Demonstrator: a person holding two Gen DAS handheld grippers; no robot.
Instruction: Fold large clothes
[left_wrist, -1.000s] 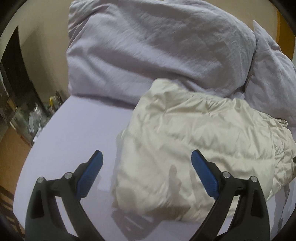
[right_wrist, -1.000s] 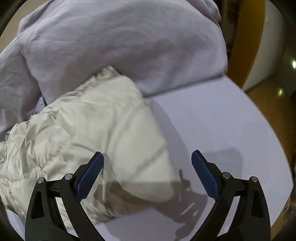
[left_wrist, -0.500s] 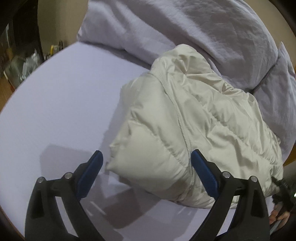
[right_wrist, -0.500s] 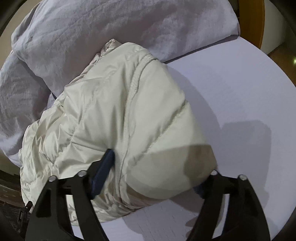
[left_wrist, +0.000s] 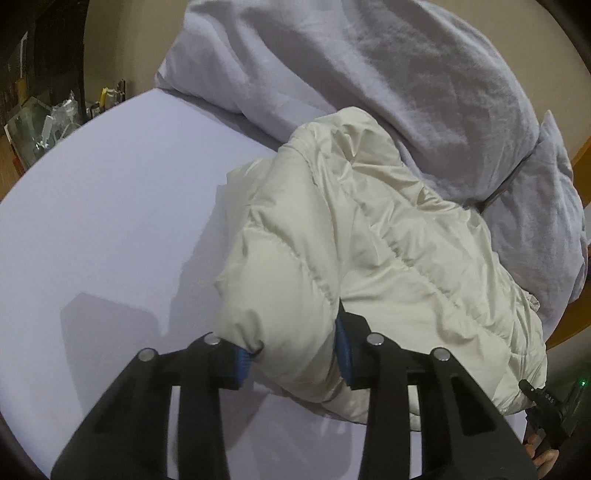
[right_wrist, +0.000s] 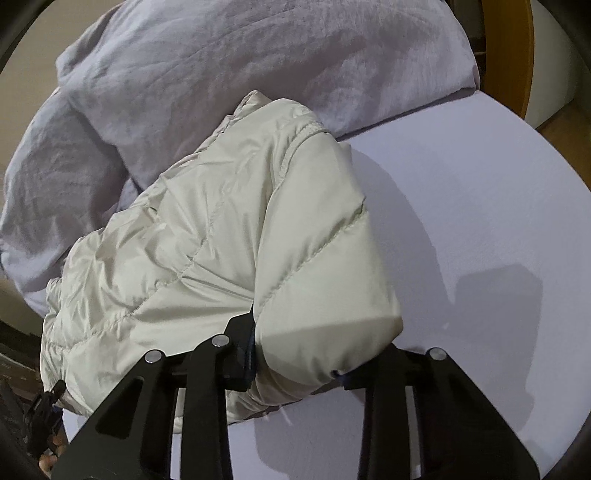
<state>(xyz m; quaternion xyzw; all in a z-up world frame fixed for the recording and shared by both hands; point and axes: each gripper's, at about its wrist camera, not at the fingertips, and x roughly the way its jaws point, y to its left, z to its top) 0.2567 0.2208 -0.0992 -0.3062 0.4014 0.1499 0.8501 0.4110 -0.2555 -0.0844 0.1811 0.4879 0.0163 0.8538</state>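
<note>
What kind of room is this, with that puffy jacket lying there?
Most likely a bedroom. The jacket lies on a bed with a smooth pale sheet, a rumpled duvet is heaped behind it, and a wooden bed frame shows at the edge.

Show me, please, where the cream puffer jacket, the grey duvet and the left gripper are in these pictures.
cream puffer jacket (right_wrist: 229, 221): right wrist view, on its quilted upper panel.
grey duvet (left_wrist: 369, 66): left wrist view, on its crumpled top surface.
left gripper (left_wrist: 291, 358): left wrist view, between its fingertips, which pinch the jacket's near corner.

Glossy quilted jacket (left_wrist: 369, 236), probably nylon
</note>
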